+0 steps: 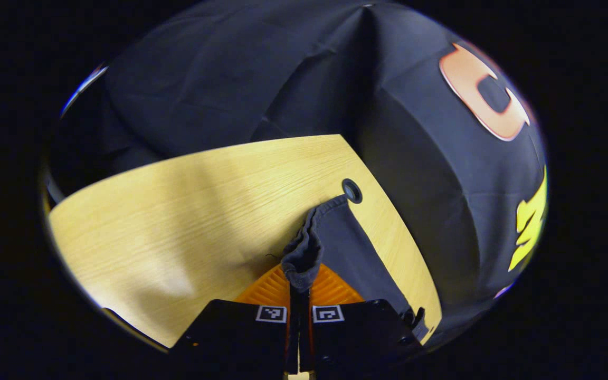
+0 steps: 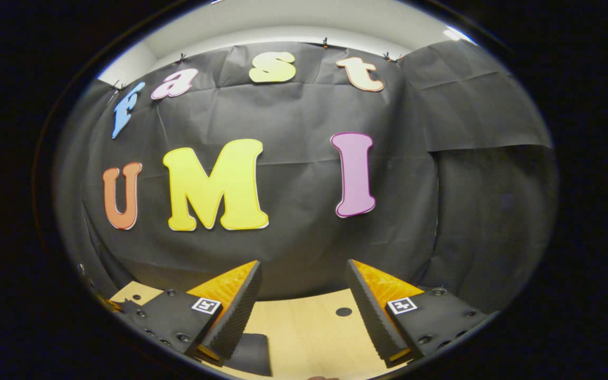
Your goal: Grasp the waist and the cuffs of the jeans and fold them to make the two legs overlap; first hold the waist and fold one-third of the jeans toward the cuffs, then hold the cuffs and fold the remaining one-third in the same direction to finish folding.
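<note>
In the left gripper view a bunched hem of the dark jeans (image 1: 312,245) is pinched between the two fingers of my left gripper (image 1: 300,285), which is shut on it. From there the cloth trails away to the right across the wooden table (image 1: 177,211). In the right gripper view my right gripper (image 2: 304,287) stands wide open above the table (image 2: 309,327), with nothing between its fingers. A dark patch of jeans (image 2: 251,353) lies low beside its left finger.
A round cable hole (image 1: 352,190) sits in the tabletop near its far right corner, just beyond the held cloth, and the same hole (image 2: 343,312) lies between the right gripper's fingers. The black cloth wall closes the table's far side.
</note>
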`<control>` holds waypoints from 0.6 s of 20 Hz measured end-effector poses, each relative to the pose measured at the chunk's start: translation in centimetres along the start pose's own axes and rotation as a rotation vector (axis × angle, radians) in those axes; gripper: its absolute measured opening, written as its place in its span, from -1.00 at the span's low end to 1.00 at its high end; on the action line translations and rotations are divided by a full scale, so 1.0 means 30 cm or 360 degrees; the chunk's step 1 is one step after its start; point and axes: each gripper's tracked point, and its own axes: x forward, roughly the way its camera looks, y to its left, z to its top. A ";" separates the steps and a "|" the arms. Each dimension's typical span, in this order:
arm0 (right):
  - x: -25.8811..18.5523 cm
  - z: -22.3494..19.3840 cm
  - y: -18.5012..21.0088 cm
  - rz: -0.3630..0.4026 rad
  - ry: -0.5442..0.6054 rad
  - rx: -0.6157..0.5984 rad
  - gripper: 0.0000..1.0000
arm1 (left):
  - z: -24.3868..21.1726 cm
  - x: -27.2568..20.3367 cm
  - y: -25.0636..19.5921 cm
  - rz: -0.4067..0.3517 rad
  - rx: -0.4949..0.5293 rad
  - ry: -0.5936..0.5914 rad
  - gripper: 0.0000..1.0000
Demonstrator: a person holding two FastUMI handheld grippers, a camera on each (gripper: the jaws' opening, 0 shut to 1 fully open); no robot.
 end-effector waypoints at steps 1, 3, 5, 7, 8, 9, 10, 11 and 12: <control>-0.006 0.002 -0.010 -0.0008 0.0004 0.0005 0.96 | 0.013 -0.019 -0.019 -0.0008 0.0044 -0.0018 -0.92; -0.018 0.000 -0.037 -0.0020 0.0010 0.0028 0.96 | 0.038 -0.051 -0.058 -0.0016 0.0113 -0.0058 -0.92; -0.033 0.014 -0.059 -0.0034 0.0004 0.0045 0.97 | 0.047 -0.093 -0.107 -0.0039 0.0200 -0.0105 -0.92; -0.045 0.031 -0.083 -0.0051 -0.0008 0.0030 0.96 | 0.054 -0.140 -0.175 -0.0078 0.0312 -0.0157 -0.92; -0.052 0.042 -0.092 -0.0053 -0.0012 0.0023 0.96 | 0.060 -0.170 -0.215 -0.0104 0.0368 -0.0184 -0.92; -0.060 0.049 -0.102 -0.0055 -0.0019 0.0020 0.96 | 0.066 -0.185 -0.261 -0.0129 0.0429 -0.0209 -0.92; -0.067 0.055 -0.113 -0.0059 -0.0022 0.0021 0.96 | 0.072 -0.205 -0.303 -0.0154 0.0494 -0.0230 -0.92; -0.073 0.059 -0.122 -0.0059 -0.0023 0.0027 0.96 | 0.070 -0.222 -0.348 -0.0179 0.0556 -0.0252 -0.92; -0.077 0.058 -0.132 -0.0062 -0.0023 0.0036 0.96 | 0.066 -0.242 -0.394 -0.0212 0.0592 -0.0267 -0.92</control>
